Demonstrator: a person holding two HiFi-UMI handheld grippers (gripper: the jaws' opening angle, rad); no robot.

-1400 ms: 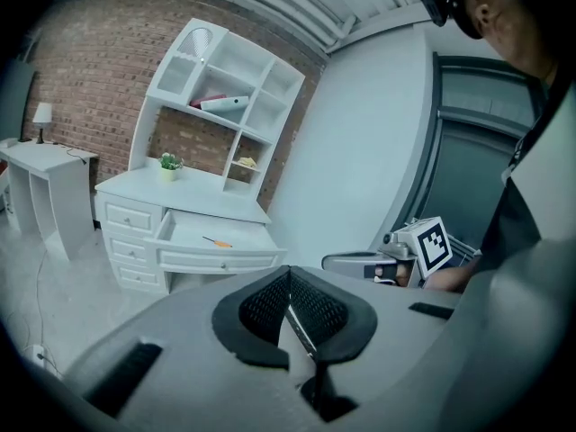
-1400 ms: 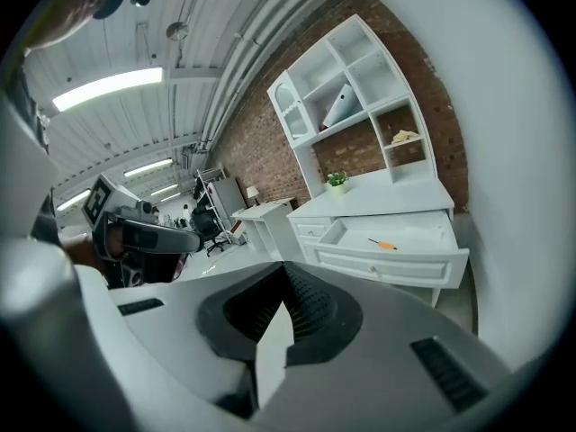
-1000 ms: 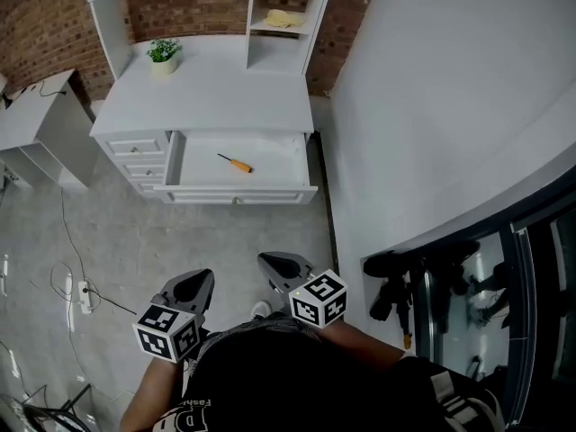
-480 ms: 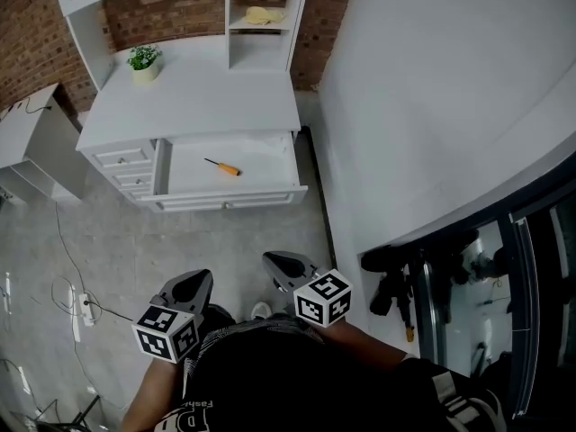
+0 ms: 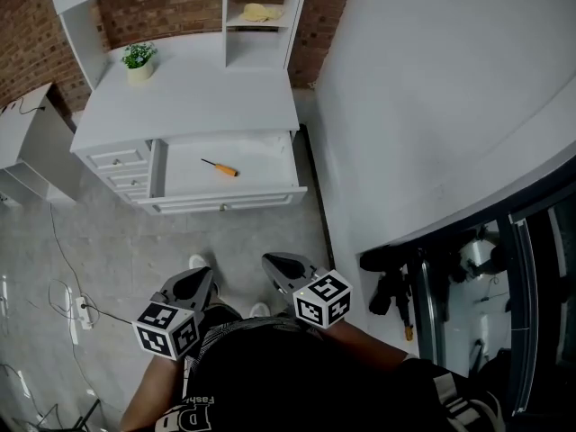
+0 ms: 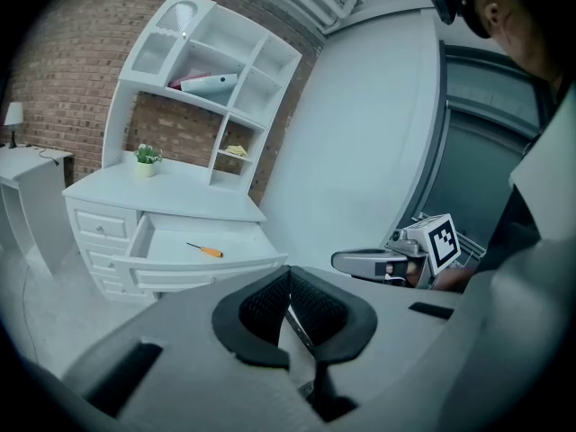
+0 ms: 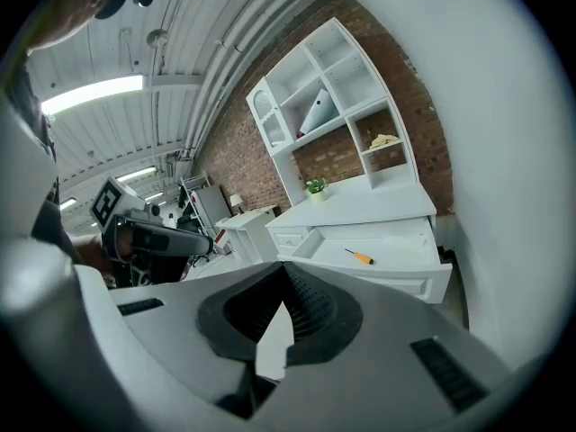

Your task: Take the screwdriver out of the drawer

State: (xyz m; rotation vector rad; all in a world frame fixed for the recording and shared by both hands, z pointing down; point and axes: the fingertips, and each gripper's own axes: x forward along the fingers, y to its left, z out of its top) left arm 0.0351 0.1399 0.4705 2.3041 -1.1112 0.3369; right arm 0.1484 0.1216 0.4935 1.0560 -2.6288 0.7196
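Note:
An orange-handled screwdriver [image 5: 221, 168] lies alone in the open top drawer [image 5: 225, 204] of a white desk. It also shows in the left gripper view as the screwdriver [image 6: 205, 250] and in the right gripper view as the screwdriver [image 7: 361, 256]. My left gripper [image 5: 200, 277] and right gripper [image 5: 270, 261] are held low in front of the person's body, well short of the drawer. On the left gripper [image 6: 288, 277] the jaws are closed tip to tip with nothing between them. The right gripper [image 7: 286, 275] is the same, shut and holding nothing.
A small potted plant [image 5: 137, 58] stands on the desk top, under a hutch with shelves [image 5: 256, 16]. Smaller shut drawers [image 5: 117, 165] sit left of the open one. A white side table [image 5: 22, 142] is at far left, a curved white wall [image 5: 432, 106] at right. Cables and a power strip [image 5: 81, 309] lie on the floor.
The desk has shifted slightly left and nearer in the head view, and a shoe now shows by the left gripper. Both grippers stay shut in the same pose.

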